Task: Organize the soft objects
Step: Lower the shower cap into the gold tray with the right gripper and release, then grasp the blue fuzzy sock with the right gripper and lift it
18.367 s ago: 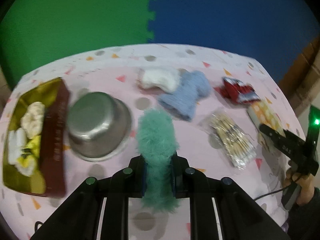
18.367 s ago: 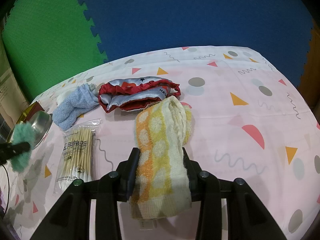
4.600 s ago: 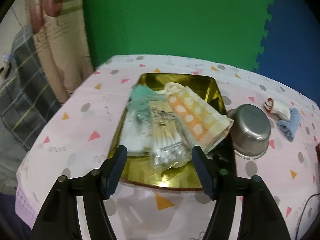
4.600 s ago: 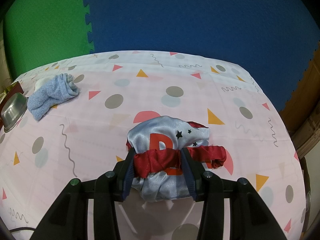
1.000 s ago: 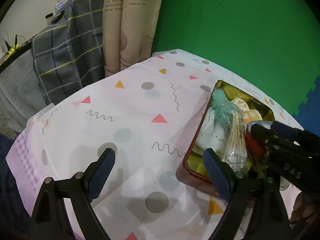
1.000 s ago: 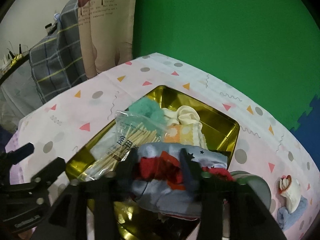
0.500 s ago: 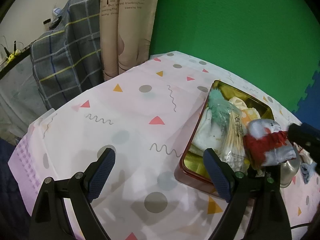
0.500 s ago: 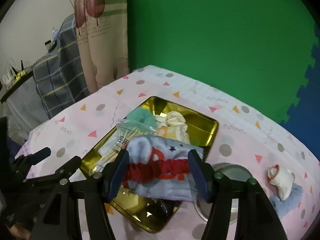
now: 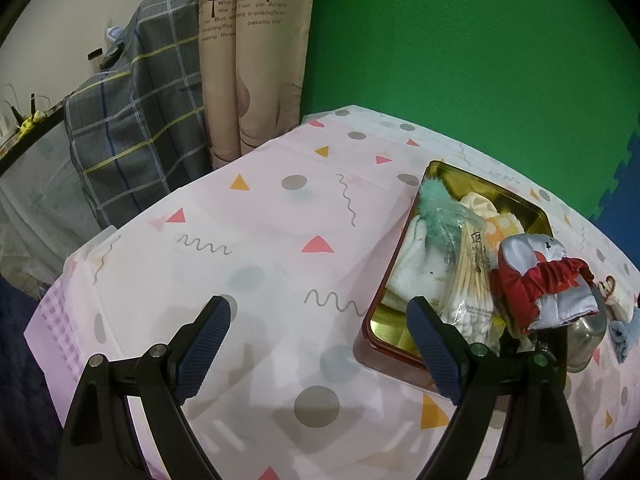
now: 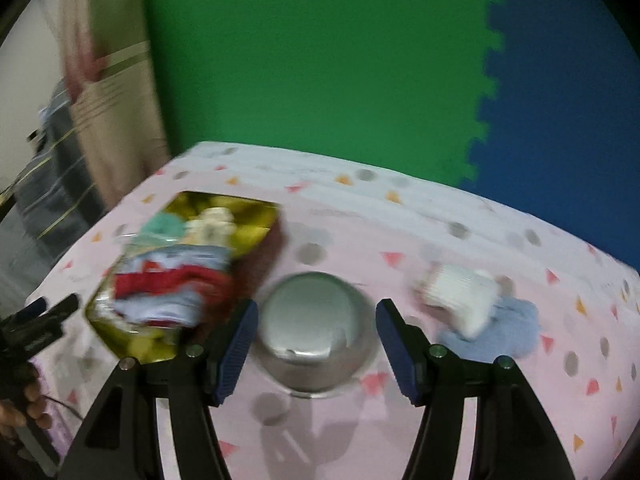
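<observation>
A gold tin point(image 9: 516, 200) point(image 10: 256, 224) on the pink table holds a teal fluffy item point(image 9: 434, 198), a bag of cotton swabs point(image 9: 468, 276), a yellow-orange towel and white cloth. A red and silver satin pouch point(image 9: 544, 280) point(image 10: 168, 284) lies on top of the tin's contents. A white sock point(image 10: 460, 292) and a blue sock point(image 10: 508, 328) lie on the table to the right. My left gripper point(image 9: 316, 344) is open and empty over the table, left of the tin. My right gripper point(image 10: 312, 344) is open and empty above the steel bowl.
An upturned steel bowl point(image 10: 316, 332) sits between the tin and the socks, and it shows partly in the left wrist view point(image 9: 588, 336). A plaid cloth point(image 9: 132, 120) and a curtain point(image 9: 256, 52) stand beyond the table's left edge. Green and blue foam mats form the back wall.
My right gripper has opened and let the red and silver pouch go onto the tin's contents, then swung right over the steel bowl. My left gripper has barely moved.
</observation>
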A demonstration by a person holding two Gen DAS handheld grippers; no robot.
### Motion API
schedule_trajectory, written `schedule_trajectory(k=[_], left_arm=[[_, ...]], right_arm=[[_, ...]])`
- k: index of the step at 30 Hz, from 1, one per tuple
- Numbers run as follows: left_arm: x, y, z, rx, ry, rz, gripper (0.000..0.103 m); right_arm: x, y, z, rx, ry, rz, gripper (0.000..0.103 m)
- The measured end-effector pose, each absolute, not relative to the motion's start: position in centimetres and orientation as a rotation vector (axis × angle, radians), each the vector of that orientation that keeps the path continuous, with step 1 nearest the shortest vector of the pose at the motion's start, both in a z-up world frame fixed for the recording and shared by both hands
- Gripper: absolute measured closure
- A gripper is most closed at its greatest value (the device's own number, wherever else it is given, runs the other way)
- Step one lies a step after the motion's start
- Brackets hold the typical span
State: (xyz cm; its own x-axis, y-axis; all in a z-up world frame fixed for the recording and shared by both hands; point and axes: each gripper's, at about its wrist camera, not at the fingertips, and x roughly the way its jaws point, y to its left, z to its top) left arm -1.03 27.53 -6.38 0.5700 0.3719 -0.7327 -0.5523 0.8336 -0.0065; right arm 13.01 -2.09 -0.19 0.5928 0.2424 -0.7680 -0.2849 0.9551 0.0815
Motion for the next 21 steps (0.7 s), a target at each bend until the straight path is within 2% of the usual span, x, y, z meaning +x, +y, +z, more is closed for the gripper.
schedule_trajectory(k=[10, 21], left_arm=[[-1.1, 27.5, -6.3, -0.251, 0.79, 0.541, 0.016], [-1.0, 27.4, -6.4, -0.237, 0.794, 0.537, 0.016]], right_arm=[[15.4, -9.1, -4.7, -0.023, 0.995, 0.076, 0.04], [17.4, -10.4, -7.8, -0.008, 1.038, -0.025, 0.04]])
